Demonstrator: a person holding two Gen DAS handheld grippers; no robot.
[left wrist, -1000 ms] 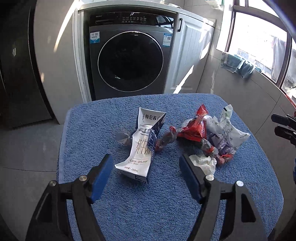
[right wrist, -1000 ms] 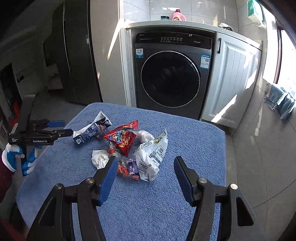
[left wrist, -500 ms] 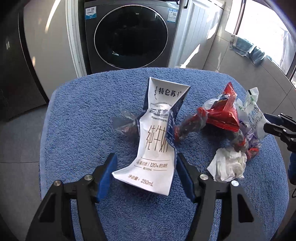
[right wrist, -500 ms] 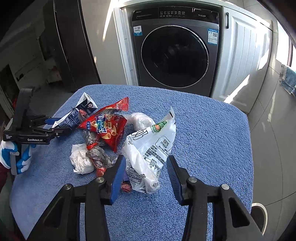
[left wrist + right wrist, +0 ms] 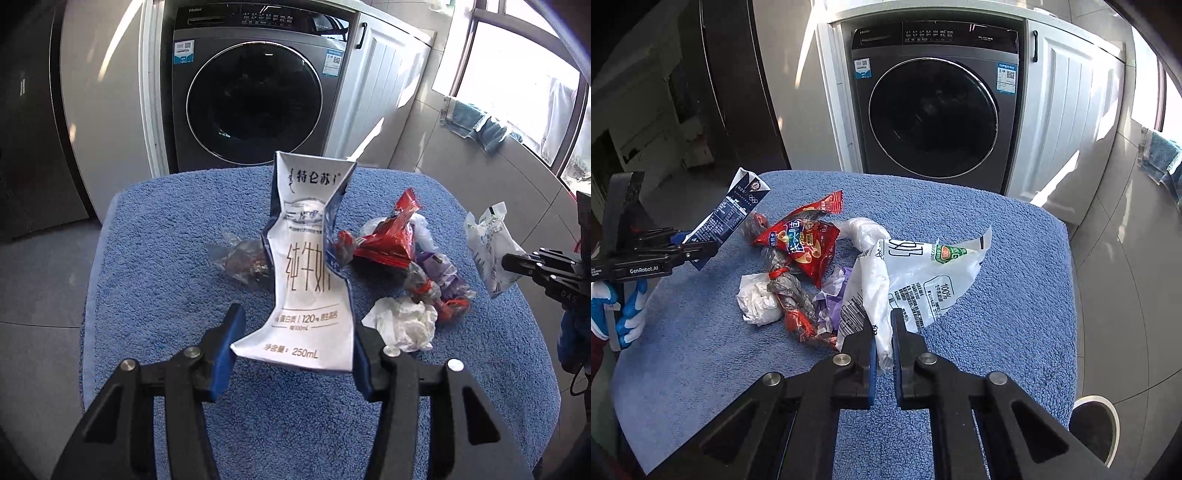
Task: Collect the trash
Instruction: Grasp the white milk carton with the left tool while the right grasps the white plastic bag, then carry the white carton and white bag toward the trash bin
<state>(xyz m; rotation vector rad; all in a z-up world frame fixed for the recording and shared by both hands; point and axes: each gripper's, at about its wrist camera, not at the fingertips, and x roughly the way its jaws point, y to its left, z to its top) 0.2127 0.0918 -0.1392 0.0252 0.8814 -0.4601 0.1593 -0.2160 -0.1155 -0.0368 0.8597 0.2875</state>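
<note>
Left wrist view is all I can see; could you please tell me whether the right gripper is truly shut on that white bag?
Observer: Yes. The right wrist view shows the right gripper pinched shut on the near edge of the white bag, which lies on the blue towel.
Operator: Thank you. Is a bin nearby?
Observer: A round white-rimmed container stands on the floor past the towel's near right corner. I cannot confirm it is a bin.
Operator: And my carton's far side?
Observer: The milk carton is dark blue with print there, tilted up in the left gripper.
</note>
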